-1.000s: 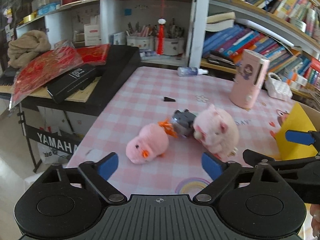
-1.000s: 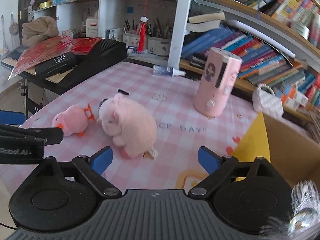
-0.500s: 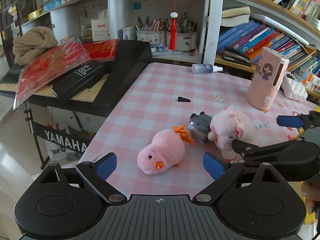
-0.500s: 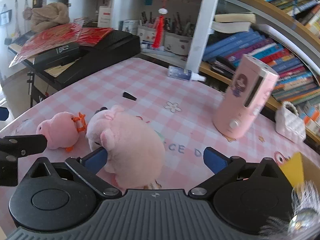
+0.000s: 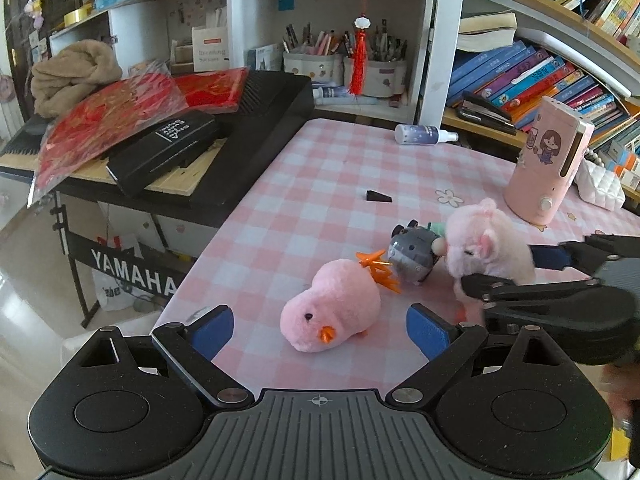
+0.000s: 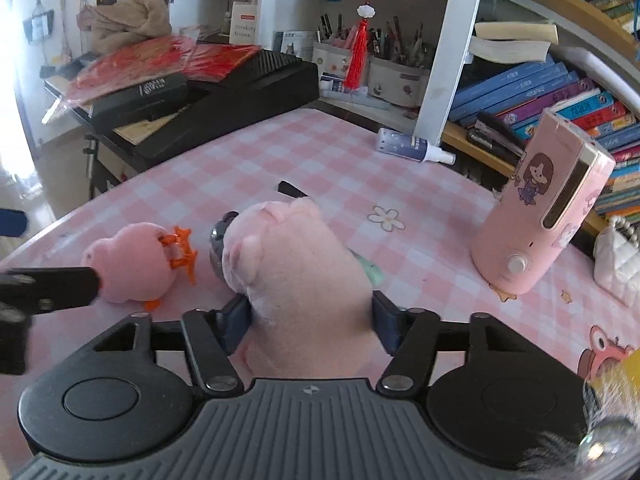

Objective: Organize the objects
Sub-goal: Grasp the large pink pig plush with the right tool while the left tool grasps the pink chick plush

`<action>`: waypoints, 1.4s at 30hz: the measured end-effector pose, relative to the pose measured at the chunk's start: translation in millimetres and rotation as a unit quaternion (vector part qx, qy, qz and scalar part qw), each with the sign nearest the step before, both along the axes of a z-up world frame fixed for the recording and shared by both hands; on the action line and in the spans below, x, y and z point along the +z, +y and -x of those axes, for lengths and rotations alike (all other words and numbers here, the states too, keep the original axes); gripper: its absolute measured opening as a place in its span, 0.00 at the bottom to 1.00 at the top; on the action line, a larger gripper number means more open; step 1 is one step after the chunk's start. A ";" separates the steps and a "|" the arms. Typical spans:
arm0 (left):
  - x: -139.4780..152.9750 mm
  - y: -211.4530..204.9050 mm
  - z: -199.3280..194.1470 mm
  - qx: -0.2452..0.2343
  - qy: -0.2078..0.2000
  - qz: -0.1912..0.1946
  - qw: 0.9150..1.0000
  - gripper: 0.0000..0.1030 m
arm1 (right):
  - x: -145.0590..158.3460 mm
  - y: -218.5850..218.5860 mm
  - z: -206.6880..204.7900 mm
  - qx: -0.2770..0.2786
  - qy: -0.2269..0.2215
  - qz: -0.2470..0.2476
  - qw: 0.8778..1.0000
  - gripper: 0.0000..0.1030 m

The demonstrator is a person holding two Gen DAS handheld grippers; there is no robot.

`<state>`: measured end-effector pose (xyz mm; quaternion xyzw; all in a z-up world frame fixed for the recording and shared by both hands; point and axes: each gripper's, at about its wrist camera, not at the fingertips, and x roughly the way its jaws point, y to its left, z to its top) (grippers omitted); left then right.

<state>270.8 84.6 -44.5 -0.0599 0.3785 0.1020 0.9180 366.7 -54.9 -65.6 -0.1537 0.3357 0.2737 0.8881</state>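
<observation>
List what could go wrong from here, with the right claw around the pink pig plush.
The right claw pinches the pink pig plush low on its soft body, so it may sag or slip when lifted. The grey toy sits against the pig's face; lifting may drag or tip it into the pink chick plush. The open left claw and the right claw are close together and may collide.
</observation>
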 end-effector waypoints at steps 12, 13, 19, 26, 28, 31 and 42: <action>-13.1 -4.1 -16.4 0.010 0.001 0.007 1.000 0.91 | 35.5 -52.1 20.2 -0.085 -0.004 -0.066 0.994 0.57; -15.7 -4.4 -18.4 0.011 0.005 0.006 1.000 0.91 | 35.3 -52.6 21.6 -0.084 -0.002 -0.068 0.994 0.57; -26.2 -6.2 -36.9 0.009 0.009 -0.005 1.000 0.88 | 31.0 -51.6 27.4 -0.075 0.008 -0.064 0.995 0.57; -42.8 -9.5 -59.2 -0.022 0.040 -0.031 0.998 0.81 | 28.9 -52.4 29.1 -0.075 0.015 -0.060 0.995 0.57; -48.3 -10.3 -62.7 -0.034 0.061 -0.033 0.997 0.69 | 28.4 -53.0 29.9 -0.077 0.018 -0.060 0.995 0.57; -49.4 -7.6 -60.0 -0.039 0.068 -0.027 0.997 0.57 | 28.3 -54.9 31.2 -0.085 0.020 -0.061 0.994 0.57; 2.0 0.6 -4.6 -0.051 0.009 0.048 0.998 0.56 | 35.1 -59.0 51.7 -0.104 0.021 -0.076 0.991 0.57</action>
